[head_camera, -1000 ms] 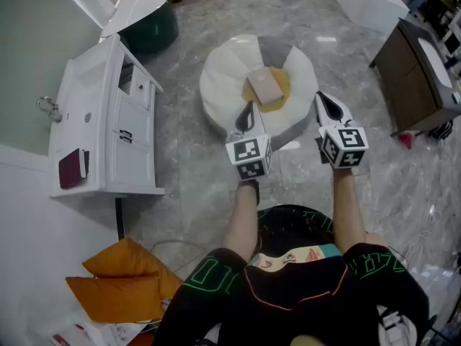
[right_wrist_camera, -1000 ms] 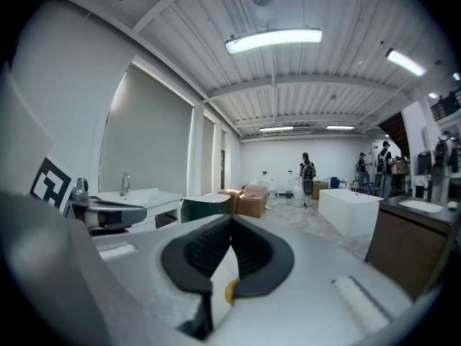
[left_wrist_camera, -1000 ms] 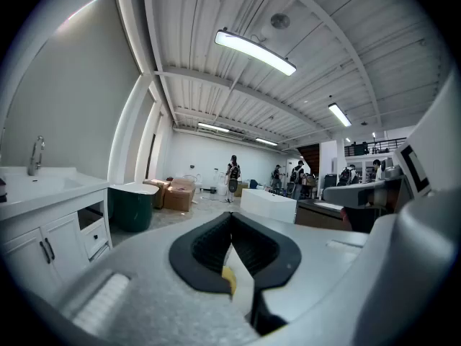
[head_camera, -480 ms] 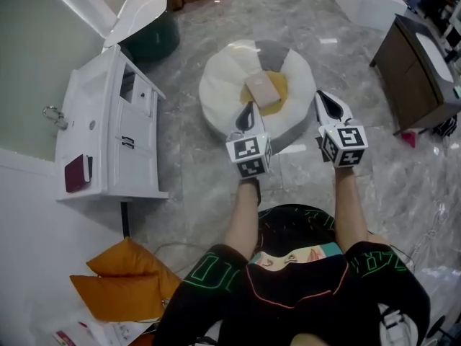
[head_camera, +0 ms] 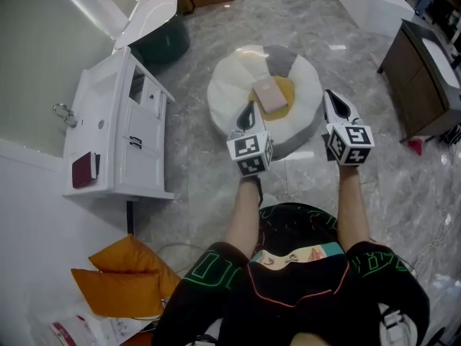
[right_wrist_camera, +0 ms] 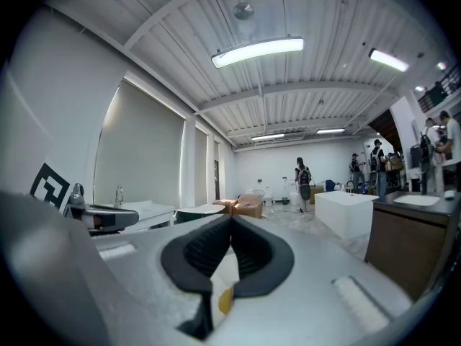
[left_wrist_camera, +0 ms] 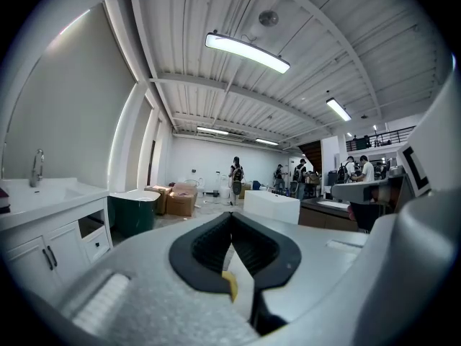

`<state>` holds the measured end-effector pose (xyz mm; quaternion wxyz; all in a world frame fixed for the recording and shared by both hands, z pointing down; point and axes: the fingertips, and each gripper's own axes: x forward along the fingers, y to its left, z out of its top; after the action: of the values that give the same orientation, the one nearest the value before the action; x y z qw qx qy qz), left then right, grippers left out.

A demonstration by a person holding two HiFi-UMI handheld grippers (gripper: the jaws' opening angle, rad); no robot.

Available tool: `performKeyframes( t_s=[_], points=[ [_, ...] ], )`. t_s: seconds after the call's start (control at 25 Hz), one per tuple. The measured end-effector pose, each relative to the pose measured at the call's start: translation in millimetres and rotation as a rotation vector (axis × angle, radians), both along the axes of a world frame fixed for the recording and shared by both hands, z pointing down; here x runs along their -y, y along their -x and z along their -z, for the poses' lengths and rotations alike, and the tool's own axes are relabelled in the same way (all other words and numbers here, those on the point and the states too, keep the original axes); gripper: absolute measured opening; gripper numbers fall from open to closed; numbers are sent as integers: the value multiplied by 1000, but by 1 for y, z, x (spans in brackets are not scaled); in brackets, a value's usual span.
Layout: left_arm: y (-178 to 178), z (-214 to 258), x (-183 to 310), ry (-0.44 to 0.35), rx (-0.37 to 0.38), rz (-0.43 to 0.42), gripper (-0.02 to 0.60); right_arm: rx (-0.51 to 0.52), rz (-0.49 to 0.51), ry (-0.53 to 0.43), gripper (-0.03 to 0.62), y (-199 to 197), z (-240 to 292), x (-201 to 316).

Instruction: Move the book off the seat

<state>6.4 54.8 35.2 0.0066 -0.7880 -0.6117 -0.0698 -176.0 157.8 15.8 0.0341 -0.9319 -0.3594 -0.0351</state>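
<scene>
Checker: Changes since a second ago?

Clerk: Head view. Both grippers sit slightly further right in the picture, the right one more so. The book has not shifted on the seat.

Checker: Head view, items.

Clerk: Item one, book (head_camera: 270, 94), pale pink, flat on the yellow centre of the seat (head_camera: 234, 78), a round white and grey pouf on the marble floor (head_camera: 194, 186). Item two, left gripper (head_camera: 249, 108), tip over the seat's near edge, just short of the book and not touching it. Item three, right gripper (head_camera: 330, 94), off the seat's right side. Item four, white sink counter (head_camera: 108, 143) at the left, carrying a dark red wallet-like object (head_camera: 84, 169). Item five, orange cushions (head_camera: 119, 276), lower left.

Checker: Left gripper view.

Clerk: Left gripper (left_wrist_camera: 231, 216), fingers closed tip to tip, nothing held. White and yellow of the seat show through the gap behind the pads. Beyond: sink counter (left_wrist_camera: 29, 197), cardboard boxes (left_wrist_camera: 176, 197).

Checker: Right gripper view.

Clerk: Right gripper (right_wrist_camera: 230, 218), fingers likewise closed, nothing gripped. Brown cabinet (right_wrist_camera: 410, 244) at the right, white block (right_wrist_camera: 346, 211) beyond it.
</scene>
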Motion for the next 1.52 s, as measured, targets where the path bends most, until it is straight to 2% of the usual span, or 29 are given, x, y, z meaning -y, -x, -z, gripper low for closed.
performKeyframes(
  t_s=[0.24,0.52,0.72,0.84,1.16,1.52],
  points=[
    [-14,1,2,4,-10,23,11,-26,6,-6,3,-8,2,-10],
    [-39,-27,-15,-37,39,47,11,14,33,-40,3,-38,-21,-29],
    [-56,-54,-52,-77,75,28,11,40,15,-81,3,-56,-43,-66],
    [-75,-68,-74,-105,114,34,11,72,38,-106,3,-81,-56,-82],
    [-110,-121,-142,-217,200,-9,11,156,32,-214,3,-127,-108,-139],
    [-157,-150,-213,-231,301,3,11,252,47,-223,3,-173,-121,-210]
  ],
)
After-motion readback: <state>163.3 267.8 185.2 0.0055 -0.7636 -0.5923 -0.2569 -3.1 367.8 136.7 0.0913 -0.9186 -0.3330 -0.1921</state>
